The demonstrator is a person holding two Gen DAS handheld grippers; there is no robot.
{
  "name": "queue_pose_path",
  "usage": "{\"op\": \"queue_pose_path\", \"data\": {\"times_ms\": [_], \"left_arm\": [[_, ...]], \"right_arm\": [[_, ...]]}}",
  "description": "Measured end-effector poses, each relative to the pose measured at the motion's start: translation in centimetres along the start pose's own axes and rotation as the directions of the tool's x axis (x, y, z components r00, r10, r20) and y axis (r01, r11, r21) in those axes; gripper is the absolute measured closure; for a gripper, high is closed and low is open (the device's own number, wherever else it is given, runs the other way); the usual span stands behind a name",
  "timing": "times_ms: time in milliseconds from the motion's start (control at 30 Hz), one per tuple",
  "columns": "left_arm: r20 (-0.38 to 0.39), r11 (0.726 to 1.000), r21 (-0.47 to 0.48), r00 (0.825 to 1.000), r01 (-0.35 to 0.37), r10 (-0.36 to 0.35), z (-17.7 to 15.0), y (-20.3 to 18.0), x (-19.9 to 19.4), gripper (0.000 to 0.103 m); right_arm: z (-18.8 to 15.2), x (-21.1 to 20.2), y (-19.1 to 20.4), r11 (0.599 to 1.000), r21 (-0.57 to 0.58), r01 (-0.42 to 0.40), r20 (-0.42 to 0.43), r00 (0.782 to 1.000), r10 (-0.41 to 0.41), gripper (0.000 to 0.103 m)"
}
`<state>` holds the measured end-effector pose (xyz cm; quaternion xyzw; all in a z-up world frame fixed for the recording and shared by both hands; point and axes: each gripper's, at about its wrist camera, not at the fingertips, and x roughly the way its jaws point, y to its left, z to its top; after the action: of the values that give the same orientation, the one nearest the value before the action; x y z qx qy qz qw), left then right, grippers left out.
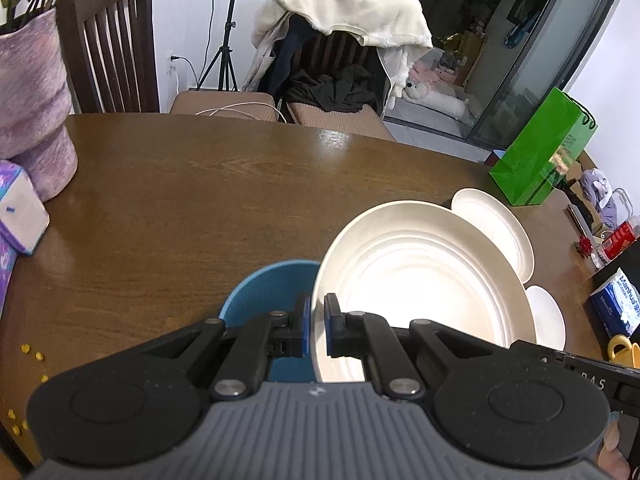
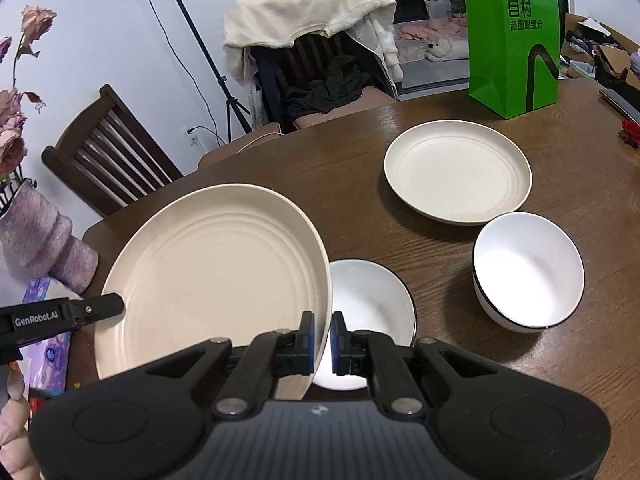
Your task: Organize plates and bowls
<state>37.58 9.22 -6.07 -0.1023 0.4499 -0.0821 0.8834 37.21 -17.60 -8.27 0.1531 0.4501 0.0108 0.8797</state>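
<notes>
Cream plate (image 2: 212,276): raised above table (image 2: 400,240), left gripper (image 1: 316,326) and right gripper (image 2: 322,342) each clamped on opposite rims. Second cream plate (image 2: 458,170), white bowl (image 2: 528,276): beyond it.

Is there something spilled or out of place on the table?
Yes. Small yellow bits lie scattered along the table's left edge, like spilled crumbs. What they are is unclear. The dishes look intact.

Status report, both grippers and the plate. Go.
Left gripper and right gripper both shut on the cream plate, rim on opposite sides. Plate lifted, tilted. Below it: white bowl and blue bowl.
</notes>
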Motion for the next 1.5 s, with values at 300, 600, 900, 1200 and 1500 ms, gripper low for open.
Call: {"op": "queue_pose_path", "data": {"times_ms": [300, 600, 900, 1200, 1500], "left_arm": [[0.013, 1.0, -0.015, 1.0, -0.011, 0.011, -2.3, 0.0, -2.1, 0.096], [0.019, 0.998, -0.051, 1.0, -0.022, 0.023, -5.0, 0.7, -4.4, 0.096], [0.022, 0.996, -0.083, 0.999, -0.03, 0.032, -7.5, 1.9, -6.4, 0.096], [0.027, 0.995, -0.097, 0.999, -0.025, 0.028, -9.6, 2.4, -7.8, 0.096], [0.034, 0.994, -0.103, 0.999, -0.028, 0.031, -11.7, 3.0, -9.0, 0.096]], "right_arm": [[-1.5, -1.4, -0.3, 1.0, -0.012, -0.011, -0.003, 1.0, 0.011, 0.095], [-3.9, -2.7, 0.0, 0.999, -0.039, -0.024, -0.014, 1.0, 0.024, 0.095], [-6.1, -3.7, 0.6, 0.997, -0.063, -0.038, -0.032, 0.999, 0.036, 0.095], [-8.5, -4.3, 0.9, 0.996, -0.072, -0.047, -0.047, 0.998, 0.044, 0.095], [-10.6, -5.0, 1.0, 0.996, -0.077, -0.052, -0.044, 0.998, 0.048, 0.095]]}}
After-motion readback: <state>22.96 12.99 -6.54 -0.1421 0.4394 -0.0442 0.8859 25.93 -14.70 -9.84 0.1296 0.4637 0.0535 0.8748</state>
